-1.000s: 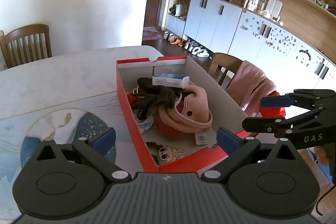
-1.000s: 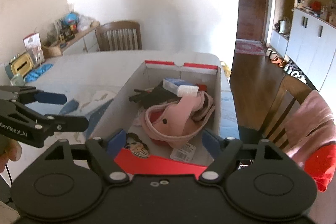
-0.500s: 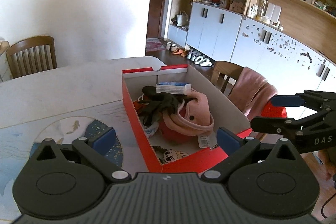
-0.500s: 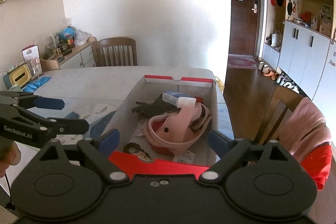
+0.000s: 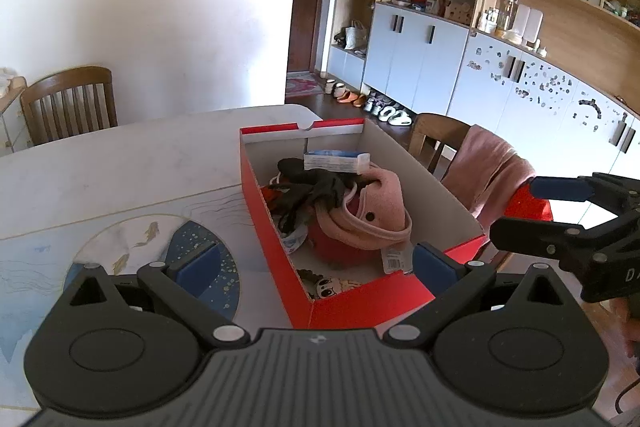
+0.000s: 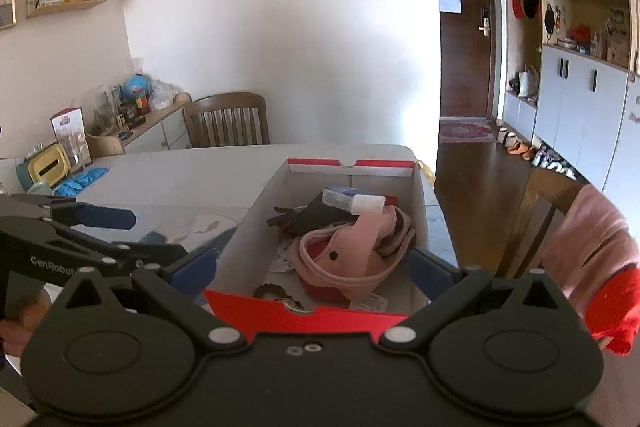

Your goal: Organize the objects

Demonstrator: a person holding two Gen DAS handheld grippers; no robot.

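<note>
grippers idle above the box

left gripper (image 5: 316,265) and right gripper (image 6: 314,269) gape, holding nothing, near the red box (image 5: 276,223). inside it, a pink hat (image 5: 384,215) sits mid-box: probably soft and light, best pinched at its brim. black gloves (image 5: 316,189) lie behind.

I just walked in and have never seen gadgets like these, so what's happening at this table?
A person is holding two hand-held grippers over a red shoebox on the table. The left gripper and the right gripper both have their jaws wide open and hold nothing. The box already contains a pink hat, dark gloves, a small blue-and-white carton and a cartoon sticker. Neither gripper touches anything inside.
</note>
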